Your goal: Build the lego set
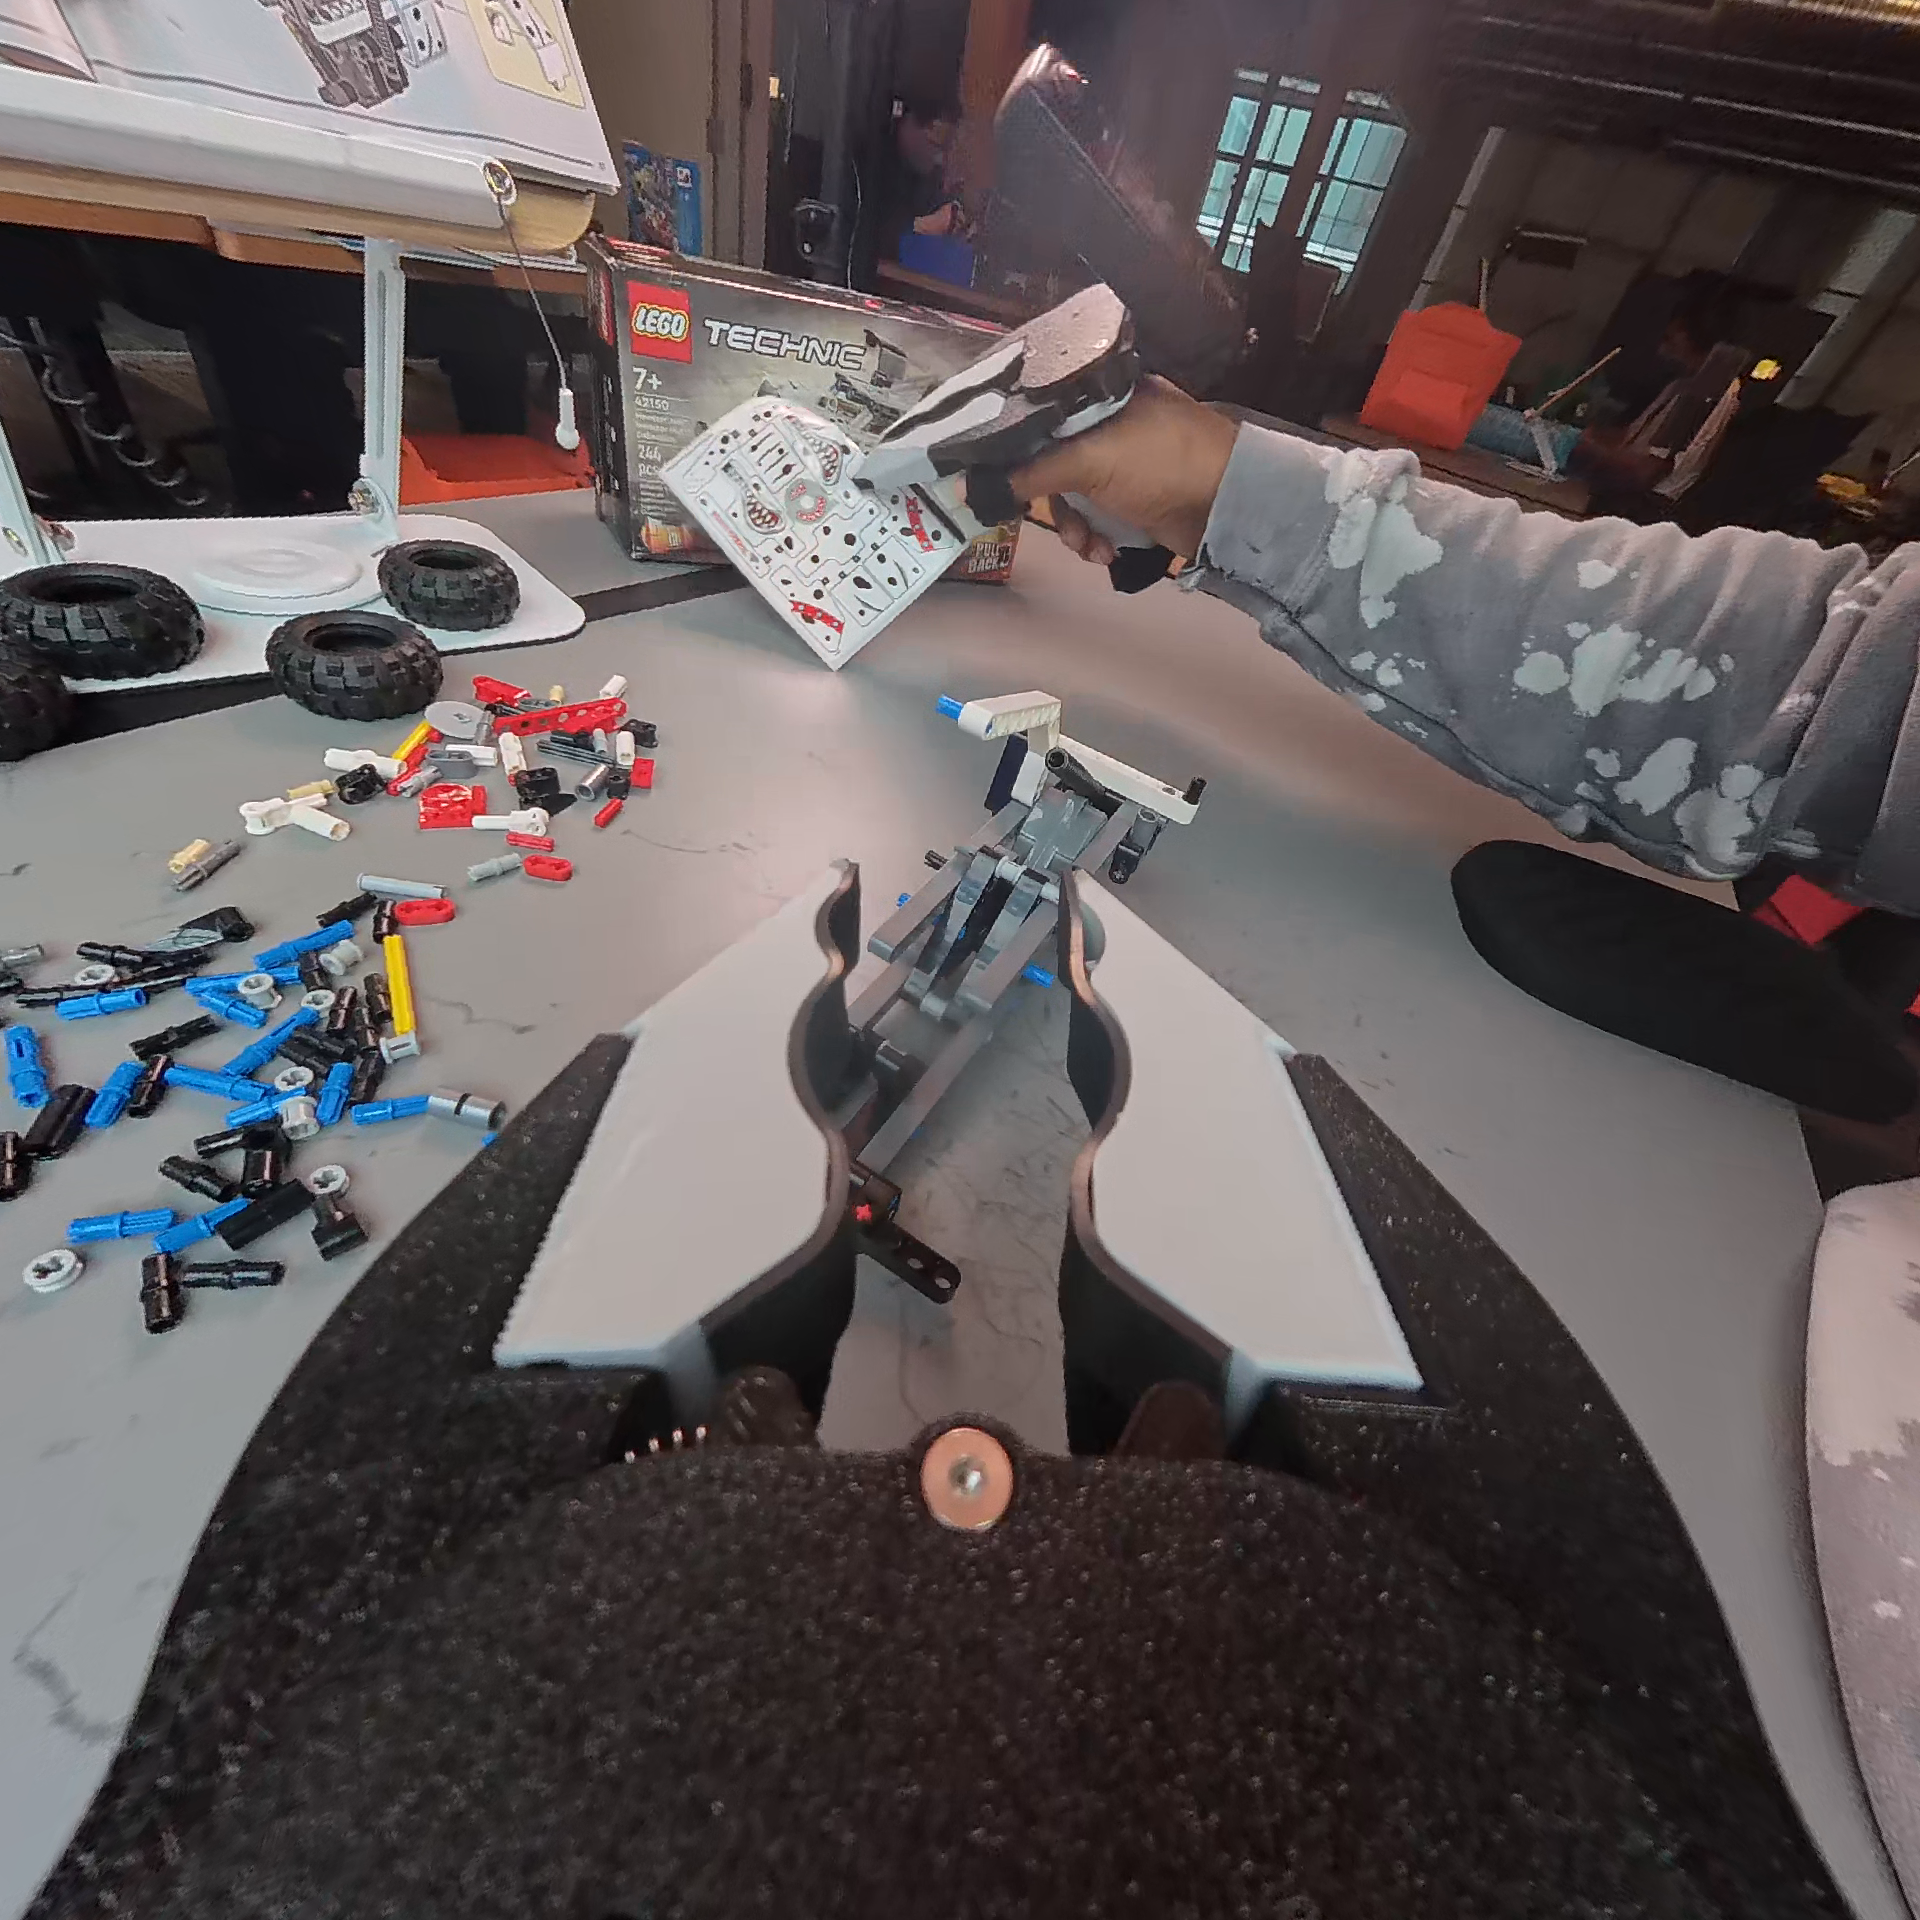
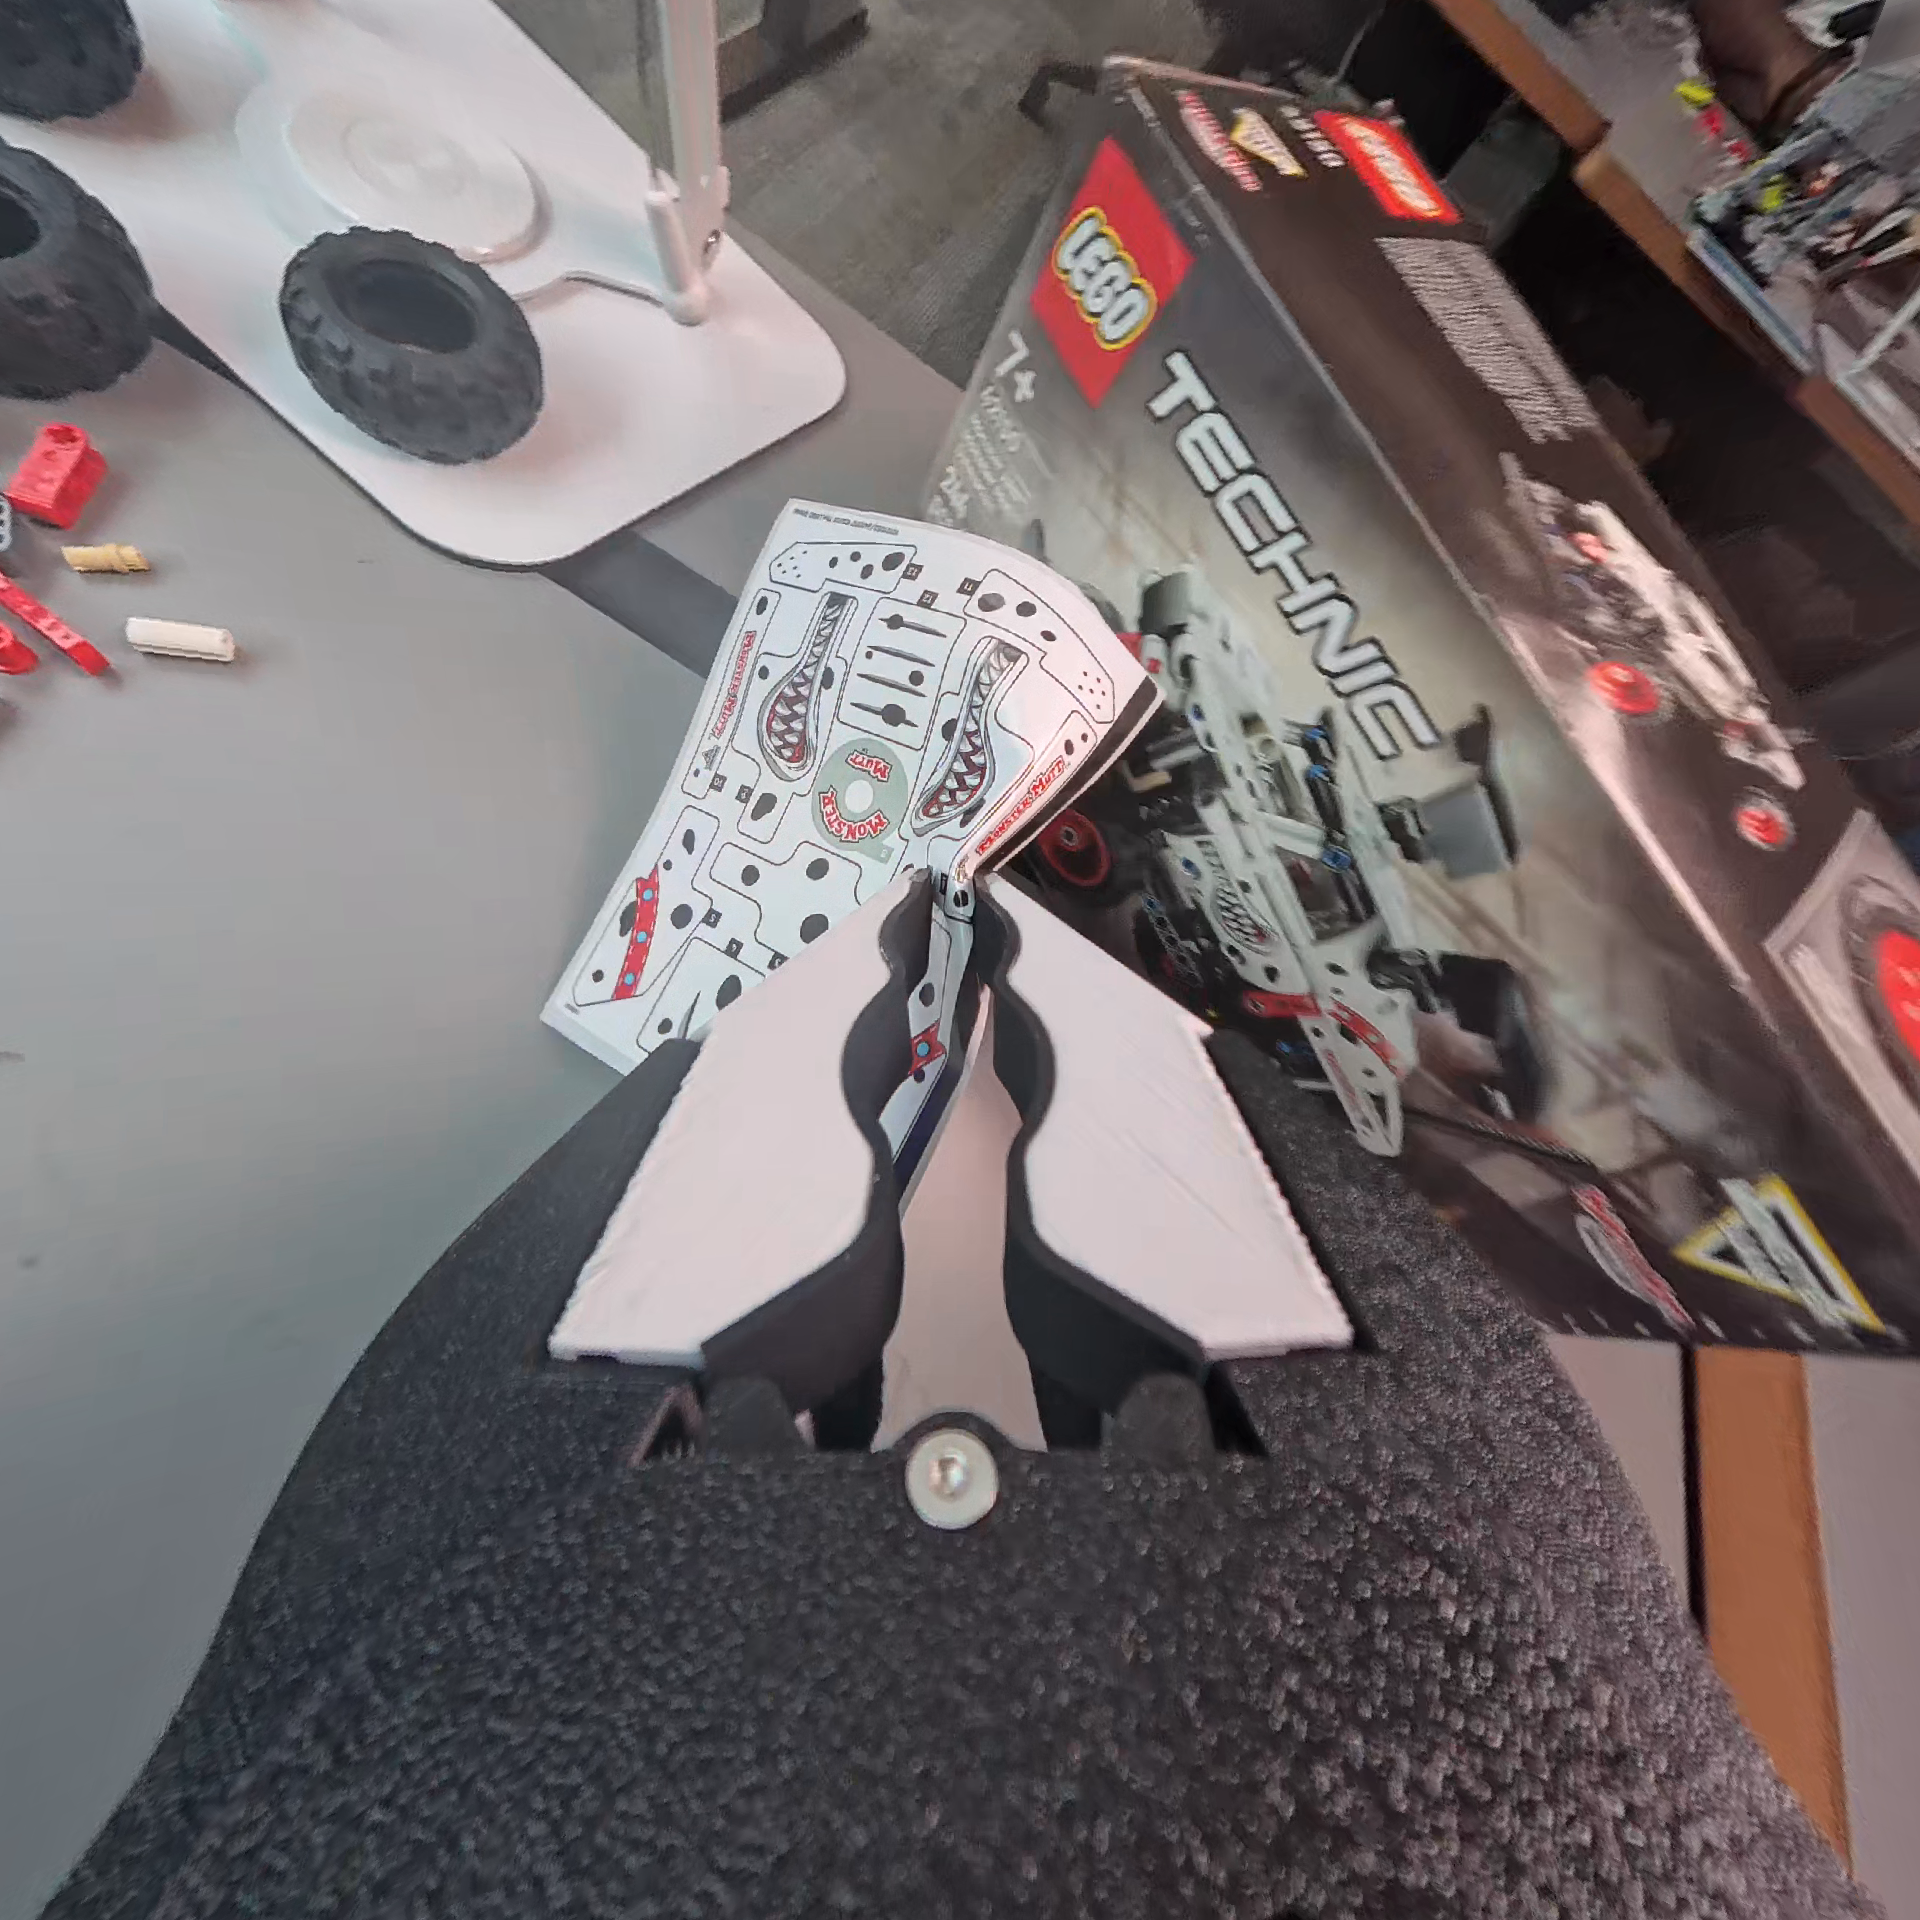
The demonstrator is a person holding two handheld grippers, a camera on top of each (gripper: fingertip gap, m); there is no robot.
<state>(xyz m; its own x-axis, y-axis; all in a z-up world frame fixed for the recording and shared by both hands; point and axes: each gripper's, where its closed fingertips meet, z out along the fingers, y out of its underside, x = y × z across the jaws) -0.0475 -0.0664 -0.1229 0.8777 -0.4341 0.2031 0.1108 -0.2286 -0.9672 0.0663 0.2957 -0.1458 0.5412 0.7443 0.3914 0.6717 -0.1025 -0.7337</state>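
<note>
Sticker stage, by the look of it: right gripper (image 2: pixel 951 883) pinching the sticker sheet (image 2: pixel 831 769) by one edge, fingertips pressed together on the paper, sheet curling and lifted off the grey table (image 2: pixel 312 935), just in front of the set's box (image 2: pixel 1351 675) at about 2 o'clock in the right wrist view. In the left wrist view, same sheet at 12 o'clock, held up by the far gripper against the box. Left gripper (image 1: pixel 961 883) spread wide, fingers either side of the half-built chassis (image 1: pixel 997 935) without visibly gripping it; contact with the pads hard to tell. Chassis lying on the table, long frame running away toward 12 o'clock, white beam at its far end. Loose pieces (image 1: pixel 260 1039) scattered at 9 to 10 o'clock, black tyres (image 1: pixel 353 665) near the white book stand (image 1: pixel 312 582) at 10 o'clock, instruction booklet (image 1: pixel 312 62) propped up at 11 o'clock. Likely next: bringing the sheet near the model, or setting it aside; calls for a gentle hold so the paper does not crease, and a steadier clamp on the chassis.
</note>
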